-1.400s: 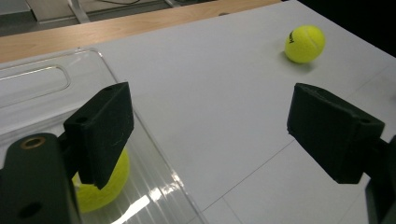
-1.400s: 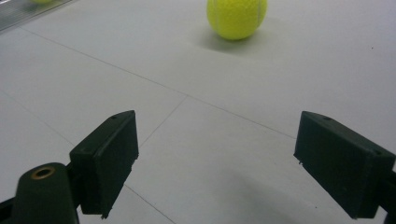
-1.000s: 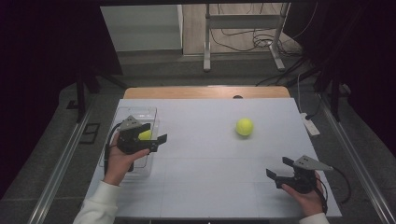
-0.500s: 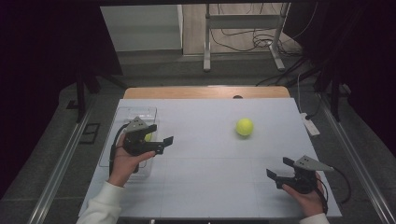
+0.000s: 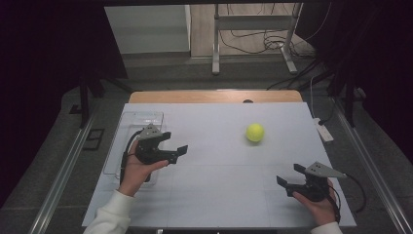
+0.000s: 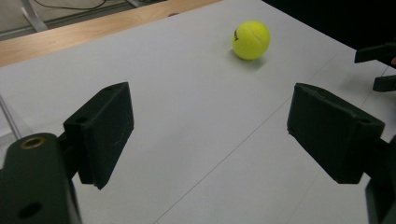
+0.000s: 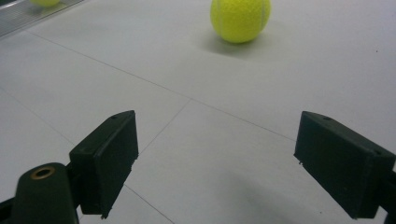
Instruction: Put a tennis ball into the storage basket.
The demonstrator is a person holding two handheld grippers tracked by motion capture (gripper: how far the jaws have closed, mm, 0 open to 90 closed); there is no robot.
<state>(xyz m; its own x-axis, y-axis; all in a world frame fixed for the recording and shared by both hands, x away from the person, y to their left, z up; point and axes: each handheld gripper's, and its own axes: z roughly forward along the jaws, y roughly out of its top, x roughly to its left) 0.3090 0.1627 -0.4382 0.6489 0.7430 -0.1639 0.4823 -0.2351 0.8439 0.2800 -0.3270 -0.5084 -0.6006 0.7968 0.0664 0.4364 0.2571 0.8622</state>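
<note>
So the left claw point(image 5: 168, 152) has swung out of the clear plastic rectangular bin point(image 5: 127, 127) at the desk's 9 o'clock side and now hangs just past the bin's inner wall, jaws spread wide with nothing between them. A second ago it sat over the bin with a yellow ball by its jaws, so that one looks dropped off, and the left claw view now looks straight at the next fuzzy yellow tennis ball point(image 6: 251, 39).

That ball point(image 5: 255, 132) sits alone on the white desk point(image 5: 214, 195) around 1 o'clock from centre, well apart from both claws. The right claw point(image 5: 290, 181) hasn't budged down at 5 o'clock, jaws also wide and empty.

Plenty of bare surface between the left claw and the ball, nothing to dodge. The ball's well inside the far and right edges, though a nudge could roll it.
</note>
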